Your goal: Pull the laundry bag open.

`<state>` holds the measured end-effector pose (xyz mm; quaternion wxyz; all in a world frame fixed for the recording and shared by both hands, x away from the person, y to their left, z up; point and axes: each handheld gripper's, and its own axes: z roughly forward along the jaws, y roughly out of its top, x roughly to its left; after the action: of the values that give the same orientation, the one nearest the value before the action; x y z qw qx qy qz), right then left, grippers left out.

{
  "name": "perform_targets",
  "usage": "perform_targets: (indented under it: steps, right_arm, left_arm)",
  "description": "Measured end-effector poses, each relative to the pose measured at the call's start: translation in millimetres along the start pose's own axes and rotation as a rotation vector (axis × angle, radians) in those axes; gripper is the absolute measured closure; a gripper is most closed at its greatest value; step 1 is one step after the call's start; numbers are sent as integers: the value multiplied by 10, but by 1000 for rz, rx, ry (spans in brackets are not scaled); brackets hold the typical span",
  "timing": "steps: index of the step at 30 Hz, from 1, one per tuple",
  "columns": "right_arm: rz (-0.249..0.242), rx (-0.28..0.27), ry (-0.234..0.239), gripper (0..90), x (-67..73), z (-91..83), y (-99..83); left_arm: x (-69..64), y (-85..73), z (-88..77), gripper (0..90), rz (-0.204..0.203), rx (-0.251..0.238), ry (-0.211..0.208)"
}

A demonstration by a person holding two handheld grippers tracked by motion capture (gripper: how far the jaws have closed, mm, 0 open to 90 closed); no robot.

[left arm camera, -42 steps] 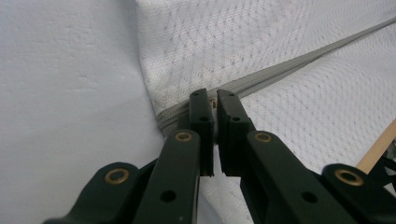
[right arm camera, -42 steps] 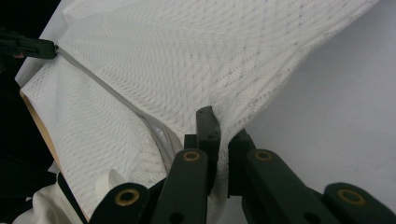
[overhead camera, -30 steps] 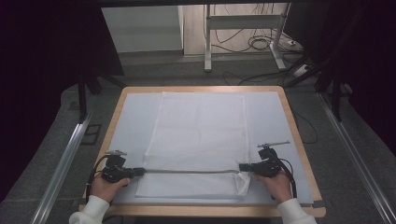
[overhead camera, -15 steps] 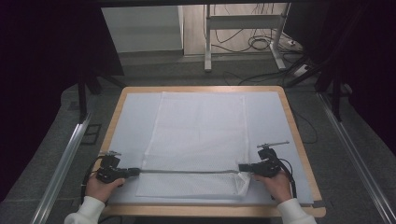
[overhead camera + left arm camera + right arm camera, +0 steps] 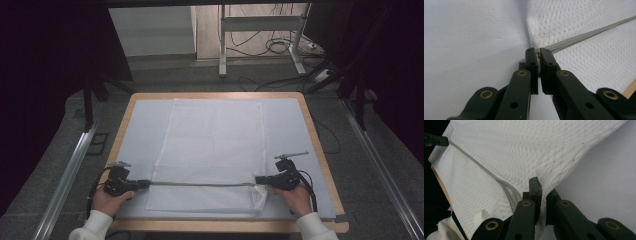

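High view: white mesh cloth [image 5: 212,150] lies flat on the pale table cover [image 5: 145,130], its long axis running away from the person, its near portion just short of the wooden table edge [image 5: 225,226]. A grey band [image 5: 200,184] crosses the cloth near its front, stretched straight between the two tools.

Left gripper [image 5: 144,184] sits at the cloth's left edge, right gripper [image 5: 260,179] at its right edge; from above the jaw gaps are too small to read.

Left gripper view adds the detail: the left gripper [image 5: 538,53] has its jaws drawn almost together, tips pinching the end of the grey band [image 5: 584,35] where it leaves the mesh [image 5: 599,57].

Right gripper view: the right gripper [image 5: 543,187] is likewise nearly closed, with mesh [image 5: 524,152] gathered between the tips; whether the band [image 5: 476,163] itself is inside the pinch I cannot tell, as folds cover it. Far off at upper left, the other tool's tip [image 5: 435,140] holds the band's far end.

Pose: left hand [image 5: 111,197] and right hand [image 5: 295,196] both rest low near the front edge, white sleeves [image 5: 92,227] entering from below, tools pointing inward toward each other.

Against the earlier frames: hands, cloth and band are in the same places; no change noted.
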<state>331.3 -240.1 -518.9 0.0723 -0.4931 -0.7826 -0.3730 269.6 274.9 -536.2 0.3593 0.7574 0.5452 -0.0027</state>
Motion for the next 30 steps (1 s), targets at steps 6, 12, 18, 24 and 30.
perform_targets:
  steps: [6,12,18,24,30]
  right_arm:
    - [-12,-11,-8,836,9,-23,-5]
    - [-34,-53,-64,572,5,-115,-17]
    - [-74,-136,-111,357,44,-250,-33]
    - [-158,-243,-146,283,6,-462,-94]
    - [-191,-284,-192,279,-140,-654,-189]
  left_arm:
    - [-39,7,1,849,17,-19,16]
    - [-87,-9,-41,638,57,-88,55]
    - [-212,45,-156,358,139,-193,87]
    - [-211,115,-176,270,191,-229,149]
    - [-109,106,-244,258,176,-250,174]
